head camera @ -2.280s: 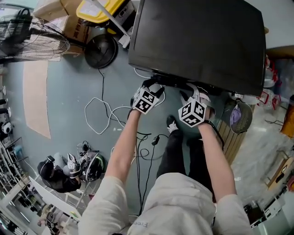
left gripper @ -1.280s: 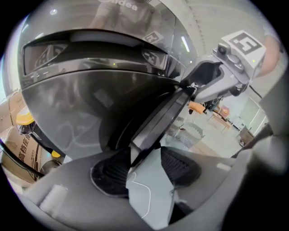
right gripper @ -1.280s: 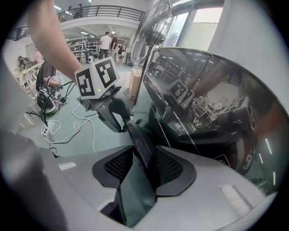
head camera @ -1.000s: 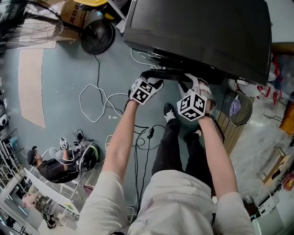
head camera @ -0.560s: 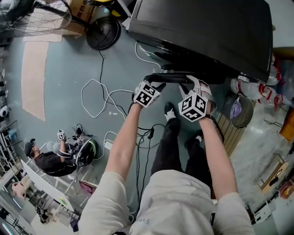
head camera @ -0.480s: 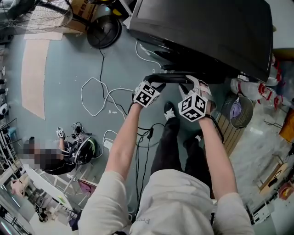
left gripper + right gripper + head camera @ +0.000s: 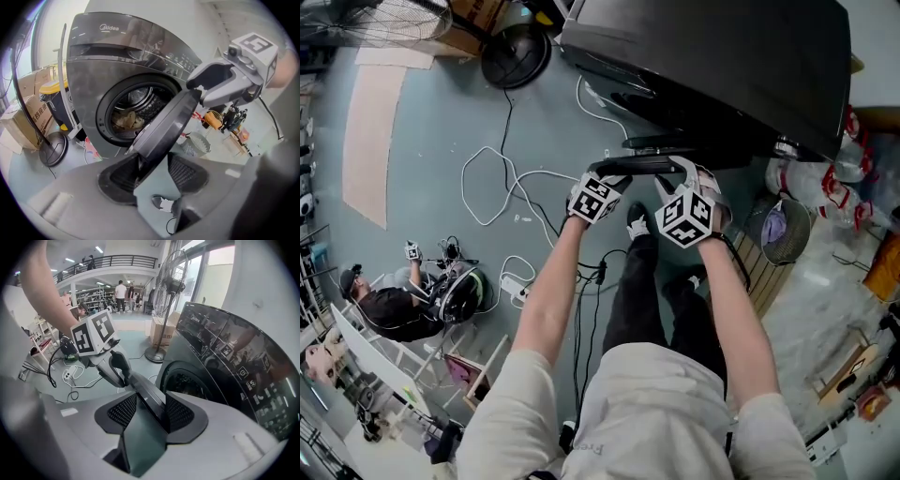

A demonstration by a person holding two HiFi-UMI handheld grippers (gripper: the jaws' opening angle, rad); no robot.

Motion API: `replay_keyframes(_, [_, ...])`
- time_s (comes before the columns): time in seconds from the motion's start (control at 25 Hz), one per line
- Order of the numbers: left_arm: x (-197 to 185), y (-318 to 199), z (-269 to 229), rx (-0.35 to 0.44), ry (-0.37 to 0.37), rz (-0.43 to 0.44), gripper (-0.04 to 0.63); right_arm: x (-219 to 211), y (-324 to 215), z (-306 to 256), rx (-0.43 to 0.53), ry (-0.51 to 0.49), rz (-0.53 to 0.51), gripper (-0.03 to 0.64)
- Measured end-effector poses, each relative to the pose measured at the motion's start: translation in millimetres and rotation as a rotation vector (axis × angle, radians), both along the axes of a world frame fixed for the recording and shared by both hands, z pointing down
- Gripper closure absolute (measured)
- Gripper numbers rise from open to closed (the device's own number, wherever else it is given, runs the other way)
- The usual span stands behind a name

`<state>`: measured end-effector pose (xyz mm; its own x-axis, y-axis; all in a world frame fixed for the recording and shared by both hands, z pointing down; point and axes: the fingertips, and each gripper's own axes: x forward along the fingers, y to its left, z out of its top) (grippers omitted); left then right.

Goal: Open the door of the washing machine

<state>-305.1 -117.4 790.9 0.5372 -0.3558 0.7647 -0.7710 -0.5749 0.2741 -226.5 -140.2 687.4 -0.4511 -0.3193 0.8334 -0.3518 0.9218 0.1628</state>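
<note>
Dark grey front-loading washing machine (image 7: 84,84), glossy top panel. Round dark-rimmed door (image 7: 164,126) is partly open, swung out edge-on in front of the machine's drum opening, which is exposed.

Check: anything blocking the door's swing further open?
Possibly only the person's own legs, standing close in front of the half-open door. The white cable lies on the floor off to the left, apart from it.

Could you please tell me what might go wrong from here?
1. The fingers of the right gripper have just been opening with the door rim loose between them; the door could slip free and swing back.
2. Cables lie on the floor beside the person's feet; stepping backward while pulling could snag them.
</note>
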Motion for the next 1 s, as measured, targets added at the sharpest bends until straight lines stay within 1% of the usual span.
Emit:
replay_keyframes(0.16, [3.9, 16.0, 2.4, -0.014, 0.008, -0.037, 0.350, 1.5, 11.6, 0.3, -0.018, -0.029, 0.003, 0.442])
replay_keyframes(0.48, [13.1, 46.8, 5.7, -0.029, 0.032, -0.083, 0.348, 7.9, 35.8, 3.1, -0.029, -0.009, -0.058, 0.439])
replay_keyframes(0.72, [24.9, 70.9, 5.2, -0.042, 0.034, -0.082, 0.349, 16.1, 54.2, 1.5, -0.037, -0.007, -0.071, 0.427])
replay_keyframes(1.0, [42.2, 107.2, 7.3, -0.054, 0.040, -0.081, 0.354, 28.8, 81.6, 4.6, -0.048, 0.021, -0.115, 0.416])
